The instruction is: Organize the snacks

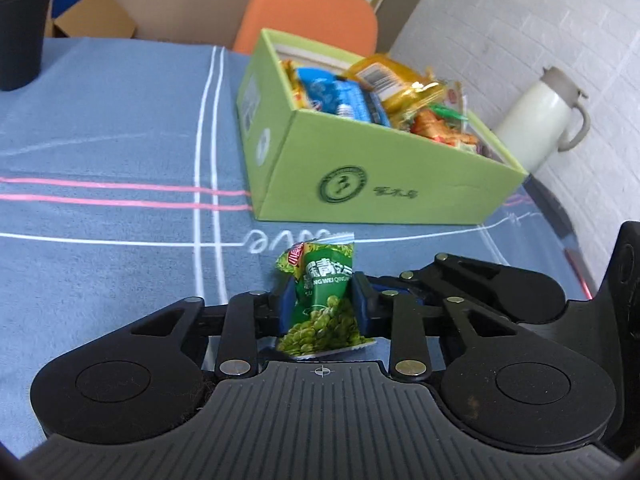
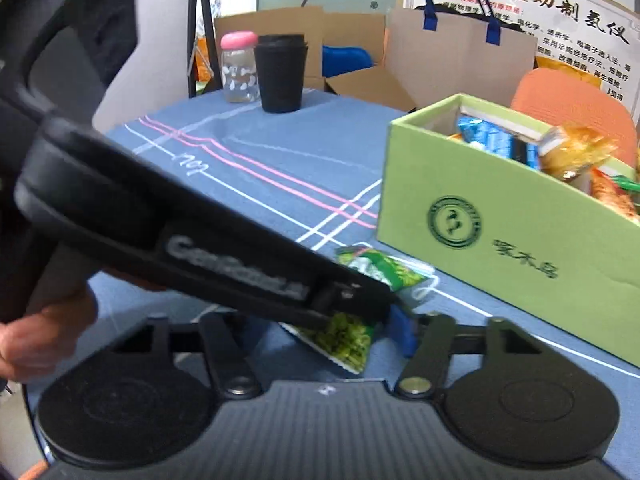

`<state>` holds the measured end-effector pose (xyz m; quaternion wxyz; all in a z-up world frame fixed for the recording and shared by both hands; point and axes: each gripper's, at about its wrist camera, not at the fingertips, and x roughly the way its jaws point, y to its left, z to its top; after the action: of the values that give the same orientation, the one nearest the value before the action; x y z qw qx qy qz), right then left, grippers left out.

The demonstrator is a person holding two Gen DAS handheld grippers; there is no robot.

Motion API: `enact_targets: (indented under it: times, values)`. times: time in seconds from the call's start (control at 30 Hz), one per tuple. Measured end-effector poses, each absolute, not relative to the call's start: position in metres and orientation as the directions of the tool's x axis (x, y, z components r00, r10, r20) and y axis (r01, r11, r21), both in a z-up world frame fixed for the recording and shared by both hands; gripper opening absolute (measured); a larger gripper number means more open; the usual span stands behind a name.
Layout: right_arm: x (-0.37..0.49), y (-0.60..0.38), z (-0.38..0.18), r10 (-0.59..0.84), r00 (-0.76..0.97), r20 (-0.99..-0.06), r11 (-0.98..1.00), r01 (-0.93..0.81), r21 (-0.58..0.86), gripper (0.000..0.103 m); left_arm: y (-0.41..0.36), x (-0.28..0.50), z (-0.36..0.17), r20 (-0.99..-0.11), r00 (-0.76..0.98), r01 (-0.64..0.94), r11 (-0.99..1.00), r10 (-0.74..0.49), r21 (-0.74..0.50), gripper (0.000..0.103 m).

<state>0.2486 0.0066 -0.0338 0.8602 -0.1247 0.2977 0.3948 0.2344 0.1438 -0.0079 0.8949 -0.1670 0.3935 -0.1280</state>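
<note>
The left gripper (image 1: 322,304) is closed on a green pea packet (image 1: 322,300) printed "WEI QING", its long axis pointing toward the green box (image 1: 384,176). The right gripper (image 2: 340,332) is partly hidden, so I cannot tell its opening.

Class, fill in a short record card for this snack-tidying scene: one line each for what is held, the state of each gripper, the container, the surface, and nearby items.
Held item: green pea snack packet, pinched in the left gripper
Right gripper: only one blue fingertip shows; the left tool crosses in front, so open or shut cannot be told
Container: green box, open, already holding several snack packets
Surface: blue tablecloth with pink and white lines
Nearby: black cup, white jug, orange chair
</note>
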Motion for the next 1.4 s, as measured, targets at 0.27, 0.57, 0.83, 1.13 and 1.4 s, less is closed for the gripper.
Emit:
enact_targets:
  times: [0.27,0.57,0.83,1.13,1.4]
  values:
    - [0.250,-0.026,0.051,0.607,0.668,-0.430,0.687,-0.713,-0.137,0.074,0.119,0.227,0.078,-0.477,0.765,0.229,0.875,-0.433,-0.428,0.005]
    - [0.375,-0.008,0.057,0.575,0.640,-0.510,0.684,-0.718,-0.130,0.073,0.111,0.343,0.100,-0.526,0.779,0.151,0.916,-0.341,-0.372,0.005]
    - [0.421,0.000,0.015,0.589,0.573,-0.570,0.659,-0.749,-0.071,0.073,0.112,0.398,0.040,-0.642,0.737,0.024,0.958,-0.209,-0.285,0.014]
    - [0.336,-0.066,0.057,0.576,0.729,-0.370,0.751,-0.651,-0.112,0.102,0.121,0.326,0.089,-0.434,0.880,0.043,0.943,-0.192,-0.331,0.077]
    - [0.239,-0.128,0.022,0.421,0.808,-0.411,0.893,-0.449,0.032,0.103,0.096,0.206,0.089,-0.400,0.915,-0.064,0.958,-0.056,-0.279,0.092]
